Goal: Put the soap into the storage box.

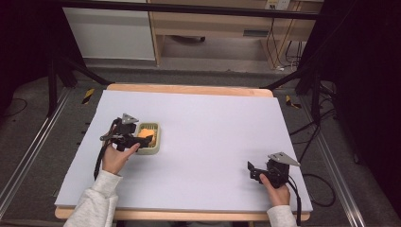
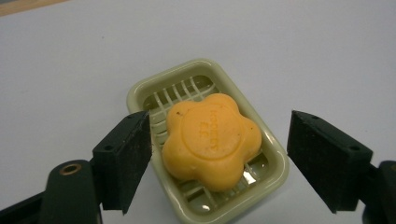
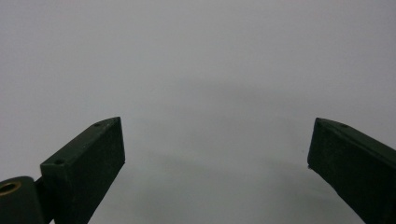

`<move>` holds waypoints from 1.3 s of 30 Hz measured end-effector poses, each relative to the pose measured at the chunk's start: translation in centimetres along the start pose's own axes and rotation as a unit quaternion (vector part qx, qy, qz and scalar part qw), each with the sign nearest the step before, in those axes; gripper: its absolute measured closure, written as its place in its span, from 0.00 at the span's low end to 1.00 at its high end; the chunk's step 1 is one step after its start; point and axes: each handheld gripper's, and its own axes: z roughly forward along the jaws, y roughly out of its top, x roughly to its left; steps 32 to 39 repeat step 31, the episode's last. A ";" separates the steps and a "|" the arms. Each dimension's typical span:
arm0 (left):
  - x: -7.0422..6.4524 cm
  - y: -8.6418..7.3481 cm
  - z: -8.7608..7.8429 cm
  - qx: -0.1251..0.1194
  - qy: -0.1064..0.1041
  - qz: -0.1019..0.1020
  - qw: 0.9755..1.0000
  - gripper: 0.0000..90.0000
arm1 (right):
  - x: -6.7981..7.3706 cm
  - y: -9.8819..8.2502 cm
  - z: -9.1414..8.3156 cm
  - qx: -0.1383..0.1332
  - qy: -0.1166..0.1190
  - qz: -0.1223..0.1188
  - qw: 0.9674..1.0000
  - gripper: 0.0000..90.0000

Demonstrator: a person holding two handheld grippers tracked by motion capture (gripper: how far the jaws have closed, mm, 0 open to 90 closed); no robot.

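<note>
An orange flower-shaped soap (image 2: 211, 140) (image 1: 144, 139) lies in a pale green slatted soap dish (image 2: 140, 91) (image 1: 156, 137) on the white table cover. My left gripper (image 2: 219, 154) (image 1: 142, 140) is open, its jaws wide apart on either side of the soap and not touching it. Near the table's front right, my right gripper (image 3: 215, 154) (image 1: 254, 171) is open over bare cover with nothing between its jaws.
The white cover (image 1: 213, 137) lies on a wooden table whose far edge (image 1: 189, 89) shows beyond it. Black frame legs, cables and a wooden desk stand past the table on the floor.
</note>
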 end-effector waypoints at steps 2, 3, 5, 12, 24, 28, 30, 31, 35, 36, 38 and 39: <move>0.2 -0.5 -0.4 -0.004 0.003 -0.001 1.000 0.25 | 0.0 0.0 0.0 0.000 0.000 0.000 1.000 0.05; 0.2 -0.8 -0.5 -0.006 0.007 0.000 1.000 0.25 | 0.0 0.0 0.0 0.000 0.000 -0.001 1.000 0.05; 0.3 -1.4 -0.8 -0.005 0.010 -0.001 1.000 0.26 | 0.0 0.0 0.0 0.000 0.000 0.000 1.000 0.05; 1.2 -3.3 -2.1 -0.026 0.018 -0.017 0.999 0.29 | 0.0 0.0 0.0 -0.001 -0.001 0.000 1.000 0.05; 2.5 -6.8 -3.4 -0.041 0.036 -0.041 0.998 0.26 | 0.0 0.0 0.0 -0.001 -0.003 -0.001 1.000 0.05; 2.6 -8.2 -3.4 -0.029 0.043 -0.042 0.998 0.24 | 0.0 0.0 0.0 -0.001 -0.003 -0.001 1.000 0.05; 2.7 -8.8 -3.5 -0.026 0.044 -0.043 0.998 0.24 | 0.0 0.0 0.0 -0.001 -0.003 -0.001 1.000 0.05; 2.7 -9.1 -3.6 -0.024 0.043 -0.047 0.998 0.24 | 0.0 0.0 0.0 -0.001 -0.003 0.000 1.000 0.05; 2.7 -9.1 -3.6 -0.024 0.043 -0.047 0.998 0.24 | 0.0 0.0 0.0 -0.001 -0.003 0.000 1.000 0.05; 2.7 -9.1 -3.6 -0.024 0.043 -0.047 0.998 0.24 | 0.0 0.0 0.0 -0.001 -0.003 0.000 1.000 0.05; 2.7 -9.1 -3.6 -0.024 0.043 -0.047 0.998 0.24 | 0.0 0.0 0.0 -0.001 -0.003 0.000 1.000 0.05; 2.7 -9.1 -3.6 -0.024 0.043 -0.047 0.998 0.24 | 0.0 0.0 0.0 -0.001 -0.003 0.000 1.000 0.05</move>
